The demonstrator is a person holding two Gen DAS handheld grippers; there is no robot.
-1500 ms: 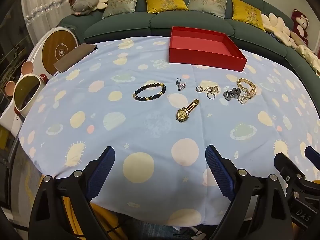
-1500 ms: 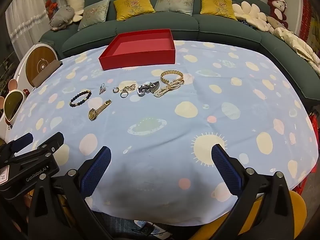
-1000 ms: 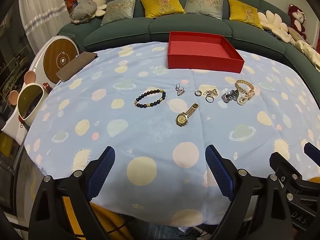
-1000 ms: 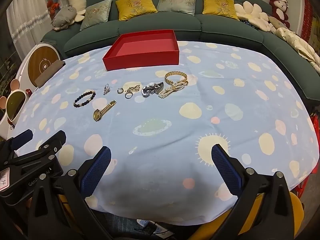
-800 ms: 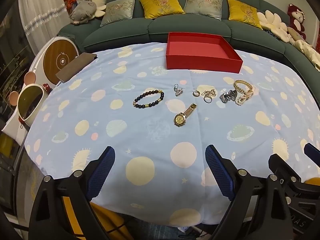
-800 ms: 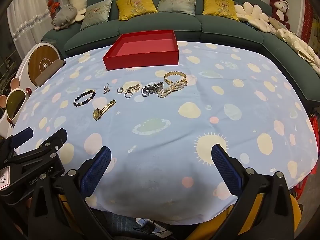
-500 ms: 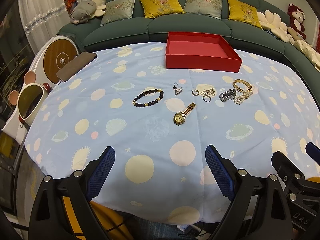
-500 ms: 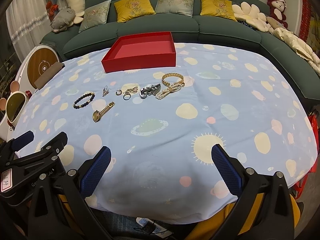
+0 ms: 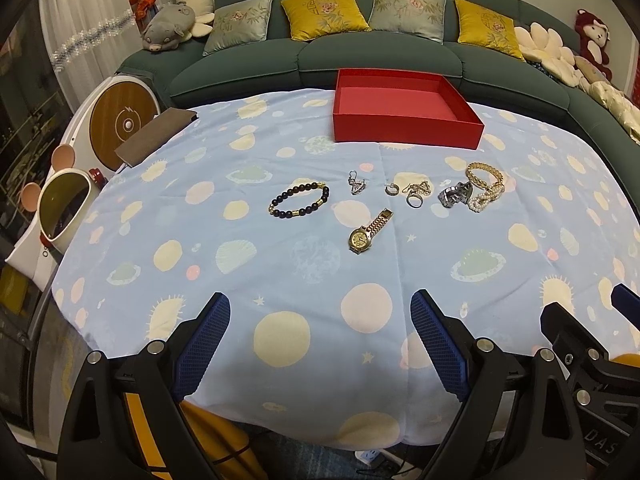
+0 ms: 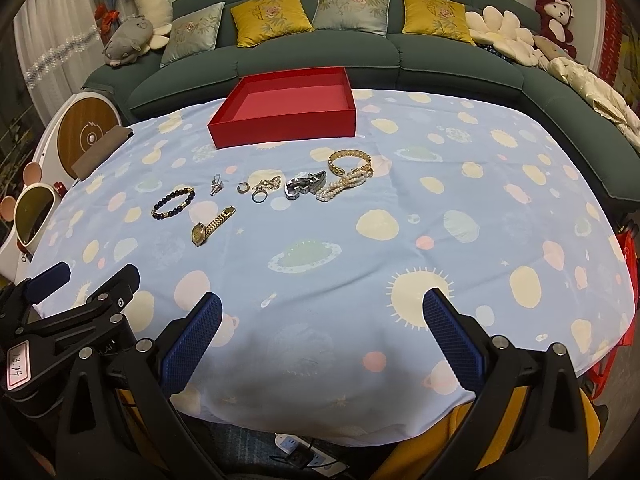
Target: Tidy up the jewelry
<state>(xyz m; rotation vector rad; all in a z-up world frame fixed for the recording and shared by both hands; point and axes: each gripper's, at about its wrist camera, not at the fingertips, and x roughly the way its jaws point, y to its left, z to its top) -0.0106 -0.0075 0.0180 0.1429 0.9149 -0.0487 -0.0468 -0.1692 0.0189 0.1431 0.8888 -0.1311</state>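
Jewelry lies in a row on the blue patterned tablecloth (image 9: 280, 264): a black bead bracelet (image 9: 299, 199), a silver pendant (image 9: 355, 184), rings (image 9: 412, 194), a gold watch (image 9: 366, 232), a silver piece (image 9: 454, 195), a gold chain bracelet (image 9: 484, 172) and pearls (image 9: 486, 198). An open, empty red box (image 9: 404, 108) stands behind them. The watch (image 10: 210, 226) and red box (image 10: 286, 106) also show in the right wrist view. My left gripper (image 9: 320, 332) and right gripper (image 10: 322, 332) are open and empty, above the table's near edge.
A green sofa (image 9: 360, 56) with cushions curves behind the table. A white round appliance (image 9: 120, 120) and a brown flat case (image 9: 154, 134) sit at the left edge. A power strip (image 10: 300, 454) lies on the floor below the near edge.
Both grippers have drawn back and risen slightly; the table and jewelry look a little farther off. Nothing on the table has moved.
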